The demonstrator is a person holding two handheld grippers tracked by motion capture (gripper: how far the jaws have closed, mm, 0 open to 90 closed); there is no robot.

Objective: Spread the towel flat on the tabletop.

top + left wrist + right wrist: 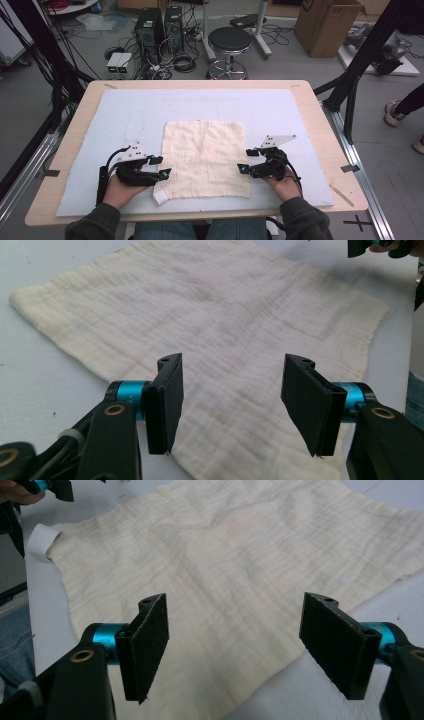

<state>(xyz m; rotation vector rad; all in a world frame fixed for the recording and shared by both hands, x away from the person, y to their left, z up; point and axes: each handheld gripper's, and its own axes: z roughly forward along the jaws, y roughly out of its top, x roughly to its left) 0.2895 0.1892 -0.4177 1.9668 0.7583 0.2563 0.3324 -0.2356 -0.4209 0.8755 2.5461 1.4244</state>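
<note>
A cream square cloth (205, 157) lies flat on the pale blue mat, with a white label (161, 196) at its near left corner. My left gripper (160, 167) hovers at the cloth's left edge, jaws open with nothing between them. My right gripper (248, 160) stands open at the cloth's right edge, also holding nothing. In the left gripper view the cloth (220, 325) spreads out beyond the open gripper (232, 402). In the right gripper view the cloth (235, 555) lies under and ahead of the open gripper (235, 645), and the label (42, 540) shows at far left.
The pale blue mat (125, 115) covers a wooden table (70, 130). Beyond the table's far edge stand a black stool (229, 42), computer towers (159, 30) with cables and a cardboard box (325, 25). A black frame post (360, 65) rises at the right.
</note>
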